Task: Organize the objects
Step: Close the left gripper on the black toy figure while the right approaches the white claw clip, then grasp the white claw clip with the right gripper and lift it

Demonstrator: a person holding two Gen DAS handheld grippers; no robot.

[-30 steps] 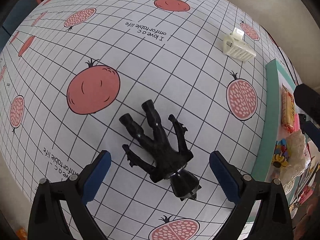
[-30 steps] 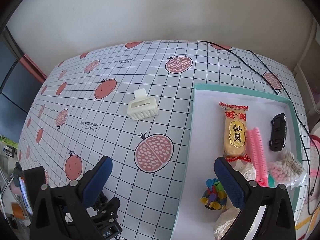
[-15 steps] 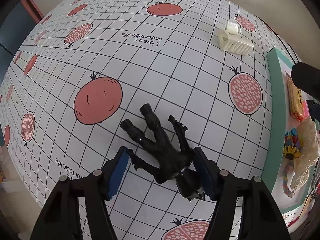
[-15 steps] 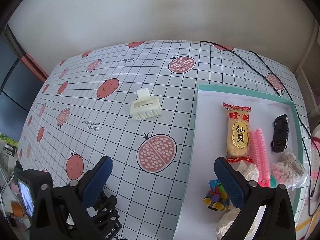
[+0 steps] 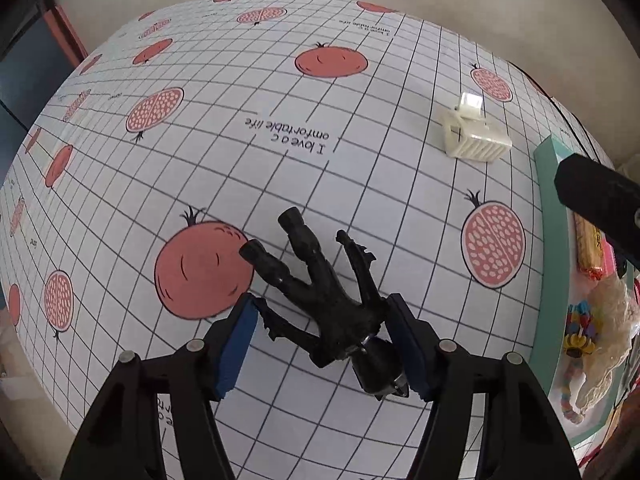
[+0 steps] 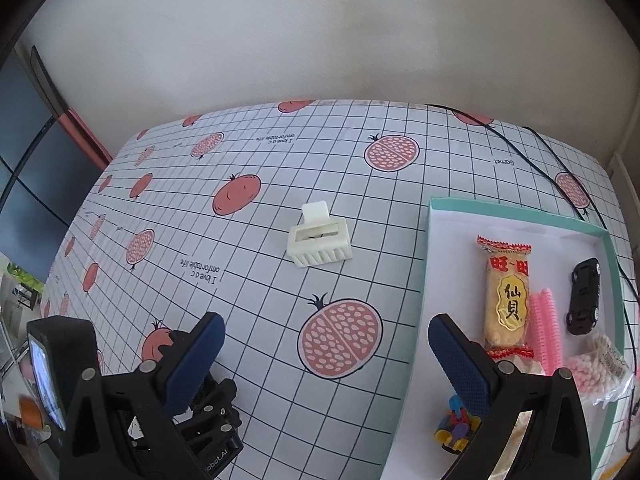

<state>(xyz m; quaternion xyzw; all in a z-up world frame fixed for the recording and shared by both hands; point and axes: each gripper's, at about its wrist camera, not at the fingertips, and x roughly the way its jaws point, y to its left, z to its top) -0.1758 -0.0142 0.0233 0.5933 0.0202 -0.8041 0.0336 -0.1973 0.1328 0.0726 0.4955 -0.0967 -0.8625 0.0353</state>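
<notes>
A black toy figure [image 5: 320, 292] lies head toward the camera between my left gripper's [image 5: 322, 334] blue pads, which press on its arms and shoulders. Its legs stick out over a red pomegranate print. The left gripper is shut on it. A white hair clip [image 5: 476, 136] [image 6: 320, 242] sits on the tablecloth further back. My right gripper [image 6: 324, 344] stands open and empty above the cloth, by the left rim of the teal tray [image 6: 436, 216]. The tray holds a snack pack [image 6: 506, 296], a pink comb [image 6: 544, 328] and a black toy car [image 6: 584, 296].
A bag of pink swabs [image 6: 596, 368] and a colourful small toy [image 6: 456, 432] also lie in the tray. A black cable [image 6: 560, 168] runs along the back right of the table. A wall stands behind the table, and dark panels stand beyond its left edge.
The left gripper's fingers went from wide open to shut on the black figure. The figure now stays with the gripper as the tablecloth shifts beneath it. The right gripper drifted slightly.
</notes>
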